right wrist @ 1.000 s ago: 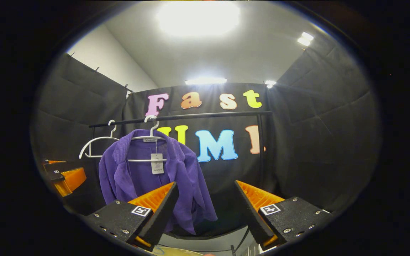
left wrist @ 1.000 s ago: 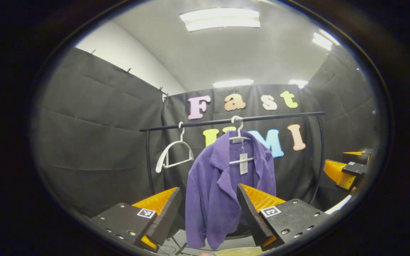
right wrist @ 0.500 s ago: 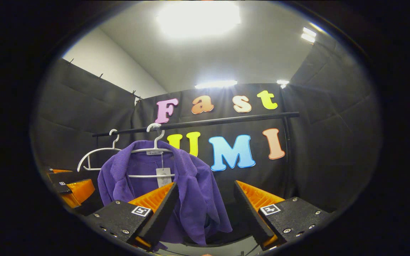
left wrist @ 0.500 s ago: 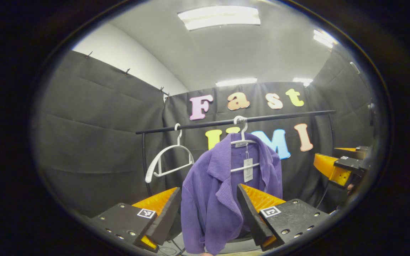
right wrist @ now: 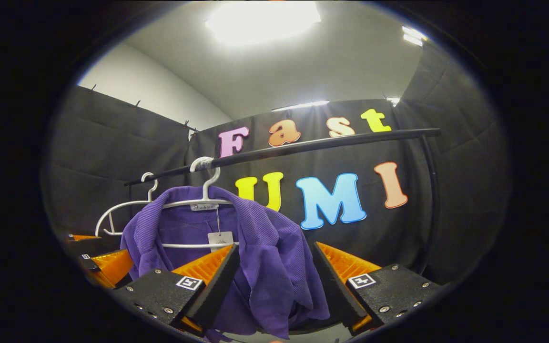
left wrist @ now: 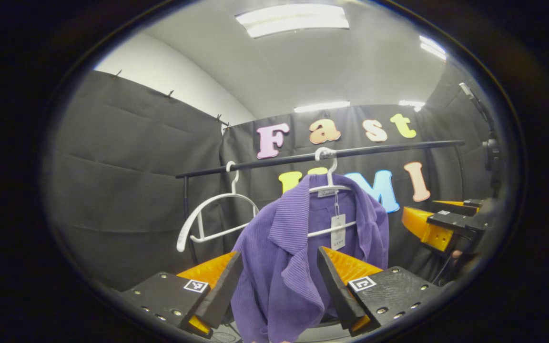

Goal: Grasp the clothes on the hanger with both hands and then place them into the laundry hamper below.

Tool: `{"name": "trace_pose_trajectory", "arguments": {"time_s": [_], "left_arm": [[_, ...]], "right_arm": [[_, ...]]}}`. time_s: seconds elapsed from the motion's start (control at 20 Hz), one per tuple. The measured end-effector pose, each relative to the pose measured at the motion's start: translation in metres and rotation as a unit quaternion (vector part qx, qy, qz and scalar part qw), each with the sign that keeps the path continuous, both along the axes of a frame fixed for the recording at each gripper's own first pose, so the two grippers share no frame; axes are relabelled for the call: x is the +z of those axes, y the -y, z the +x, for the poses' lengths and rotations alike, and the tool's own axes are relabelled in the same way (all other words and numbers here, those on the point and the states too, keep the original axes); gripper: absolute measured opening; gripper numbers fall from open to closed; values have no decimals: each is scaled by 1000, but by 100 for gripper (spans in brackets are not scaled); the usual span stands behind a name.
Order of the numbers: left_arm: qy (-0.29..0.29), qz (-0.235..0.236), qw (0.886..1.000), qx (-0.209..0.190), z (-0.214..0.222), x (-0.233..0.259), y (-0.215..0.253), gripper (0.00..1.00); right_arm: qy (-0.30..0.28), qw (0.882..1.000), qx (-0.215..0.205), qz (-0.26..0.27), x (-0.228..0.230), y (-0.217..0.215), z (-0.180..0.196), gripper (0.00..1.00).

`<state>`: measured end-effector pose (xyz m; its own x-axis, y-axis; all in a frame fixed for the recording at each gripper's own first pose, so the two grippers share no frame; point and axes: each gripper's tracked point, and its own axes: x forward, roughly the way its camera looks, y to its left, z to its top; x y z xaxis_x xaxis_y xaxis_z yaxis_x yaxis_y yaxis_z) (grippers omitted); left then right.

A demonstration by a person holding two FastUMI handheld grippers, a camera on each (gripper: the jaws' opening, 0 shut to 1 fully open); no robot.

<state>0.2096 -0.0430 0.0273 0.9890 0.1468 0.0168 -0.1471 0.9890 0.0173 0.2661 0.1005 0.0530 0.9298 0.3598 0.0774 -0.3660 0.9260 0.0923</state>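
Note:
A purple ribbed jacket (left wrist: 293, 257) with a paper tag hangs on a white hanger (left wrist: 330, 166) hooked over a black rail (left wrist: 389, 147). My left gripper (left wrist: 279, 255) is open in front of the jacket's left lapel, and the cloth shows in the gap between its fingers. In the right gripper view the jacket (right wrist: 265, 247) drapes from its hanger (right wrist: 205, 178). My right gripper (right wrist: 275, 247) is open at the jacket's right shoulder and sleeve. Each gripper also appears off to the side of the other's view: the right one (left wrist: 439, 224) and the left one (right wrist: 103, 259).
An empty white hanger (left wrist: 208, 219) hangs on the same rail to the left of the jacket, also seen as the bare hanger (right wrist: 122, 209) in the right gripper view. The rail's upright posts (right wrist: 432, 205) stand at both ends. Black cloth walls close the booth in.
Both grippers have moved closer to the jacket, which now looms larger and lower between each pair of fingers. Both stay open, and the jacket still hangs on its hanger.

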Motion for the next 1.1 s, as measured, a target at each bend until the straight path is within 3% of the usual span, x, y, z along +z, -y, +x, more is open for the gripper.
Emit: {"name": "trace_pose_trajectory", "arguments": {"time_s": [0.1, 0.15, 0.25, 0.3, 0.65, 0.7, 0.85, 0.9, 1.05, 1.1], "left_arm": [[-8, -1, 1000, 7, 15, -9, 1, 96], [-11, -3, 1000, 9, 21, -12, 3, 90], [-15, -3, 1000, 13, 33, -18, 6, 96], [-17, -3, 1000, 17, 39, -21, 5, 84], [-36, -1, 999, 31, 55, -51, 8, 84], [-38, 1, 999, 35, 57, -54, 8, 96], [-41, 2, 998, 45, 65, -64, 11, 96], [-41, 1, 998, 51, 67, -65, 11, 91], [-40, -1, 997, 62, 76, -67, 9, 85], [-43, -2, 997, 62, 78, -69, 9, 89]], "right_arm": [[-4, 1000, 11, 0, -7, -8, 16, 95], [-5, 1000, 19, 3, -9, -12, 23, 95], [-9, 999, 32, 8, -14, -21, 36, 94], [-12, 999, 39, 10, -18, -25, 41, 94], [-26, 996, 80, 13, -44, -56, 69, 94], [-29, 996, 80, 13, -49, -59, 72, 94], [-35, 996, 76, 21, -58, -62, 82, 94], [-38, 996, 74, 25, -62, -64, 87, 94], [-42, 996, 78, 27, -66, -65, 92, 83], [-41, 996, 78, 27, -66, -64, 93, 78]]}}
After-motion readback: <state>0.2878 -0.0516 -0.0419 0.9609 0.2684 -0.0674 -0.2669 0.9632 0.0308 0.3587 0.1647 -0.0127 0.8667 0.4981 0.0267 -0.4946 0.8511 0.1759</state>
